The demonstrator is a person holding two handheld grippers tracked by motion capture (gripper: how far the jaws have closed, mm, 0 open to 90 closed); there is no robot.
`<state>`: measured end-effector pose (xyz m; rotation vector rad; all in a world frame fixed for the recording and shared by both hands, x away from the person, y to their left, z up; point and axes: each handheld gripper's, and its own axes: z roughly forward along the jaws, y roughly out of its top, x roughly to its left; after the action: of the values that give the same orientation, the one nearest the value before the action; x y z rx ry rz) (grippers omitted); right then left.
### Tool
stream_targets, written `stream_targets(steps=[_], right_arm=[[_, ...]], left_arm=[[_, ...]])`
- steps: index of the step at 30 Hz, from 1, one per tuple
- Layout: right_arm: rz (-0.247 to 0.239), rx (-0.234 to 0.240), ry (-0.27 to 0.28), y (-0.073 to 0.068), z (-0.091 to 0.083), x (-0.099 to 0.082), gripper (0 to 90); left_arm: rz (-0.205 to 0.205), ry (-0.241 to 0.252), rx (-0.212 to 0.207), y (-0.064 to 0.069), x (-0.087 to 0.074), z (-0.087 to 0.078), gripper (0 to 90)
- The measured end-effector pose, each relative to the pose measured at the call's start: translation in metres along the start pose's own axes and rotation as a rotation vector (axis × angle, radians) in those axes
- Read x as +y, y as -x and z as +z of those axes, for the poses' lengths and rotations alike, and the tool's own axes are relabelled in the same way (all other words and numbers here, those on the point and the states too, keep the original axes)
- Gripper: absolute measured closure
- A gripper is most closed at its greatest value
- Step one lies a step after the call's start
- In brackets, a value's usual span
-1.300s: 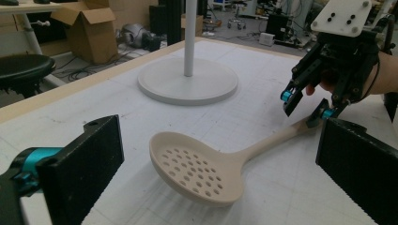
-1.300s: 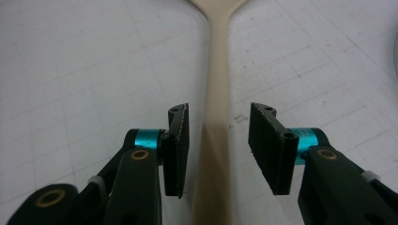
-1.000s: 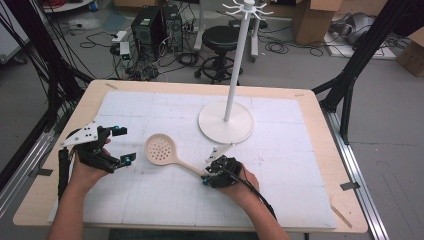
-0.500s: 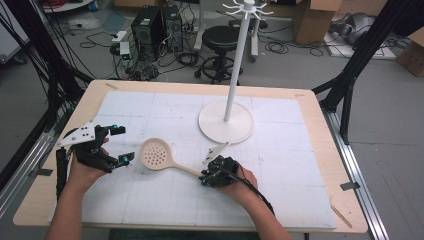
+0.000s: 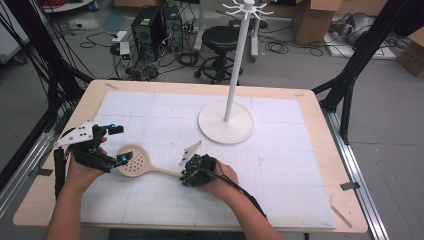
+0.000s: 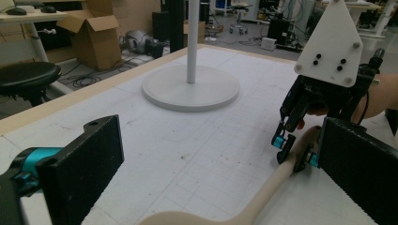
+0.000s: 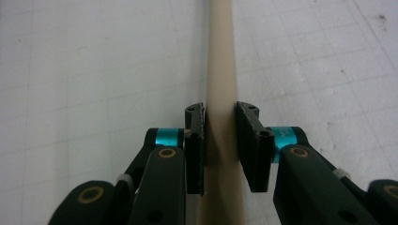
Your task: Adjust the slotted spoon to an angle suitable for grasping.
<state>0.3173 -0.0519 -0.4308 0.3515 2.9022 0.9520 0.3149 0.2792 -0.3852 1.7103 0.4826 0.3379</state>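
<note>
Low, R claw (image 7: 219, 123) clamping spoon handle (image 7: 220, 70)

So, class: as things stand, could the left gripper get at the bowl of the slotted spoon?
Probably yes: the left gripper is open right beside the spoon's bowl, with nothing between them; the right gripper clamps the handle farther along.

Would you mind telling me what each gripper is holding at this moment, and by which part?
The right gripper is shut on the slotted spoon, clamping its handle. The left gripper is open beside the spoon's bowl and holds nothing.
</note>
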Motion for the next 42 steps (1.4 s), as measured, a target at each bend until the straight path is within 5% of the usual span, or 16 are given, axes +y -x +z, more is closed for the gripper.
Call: stream_targets(steps=[8, 14, 22, 28, 42], right_arm=[[0.037, -0.016, 0.034, -0.002, -0.023, -0.010, 60.1], [0.106, -0.055, 0.052, -0.005, -0.060, -0.052, 56.9], [0.141, -0.052, 0.085, -0.010, -0.070, -0.087, 55.5], [0.101, -0.046, 0.035, -0.009, -0.057, -0.084, 66.8], [-0.015, -0.003, 0.029, -0.009, -0.028, -0.039, 67.8]], left_arm=[[0.003, 0.003, 0.001, -0.001, 0.000, -0.002, 1.7], [0.003, 0.001, 0.001, 0.000, 0.000, -0.001, 1.6], [0.007, -0.006, 0.001, 0.000, 0.001, 0.000, 1.7], [0.007, -0.002, 0.001, 0.000, 0.001, -0.001, 1.7], [0.010, -0.001, -0.003, 0.001, 0.002, -0.001, 1.7]])
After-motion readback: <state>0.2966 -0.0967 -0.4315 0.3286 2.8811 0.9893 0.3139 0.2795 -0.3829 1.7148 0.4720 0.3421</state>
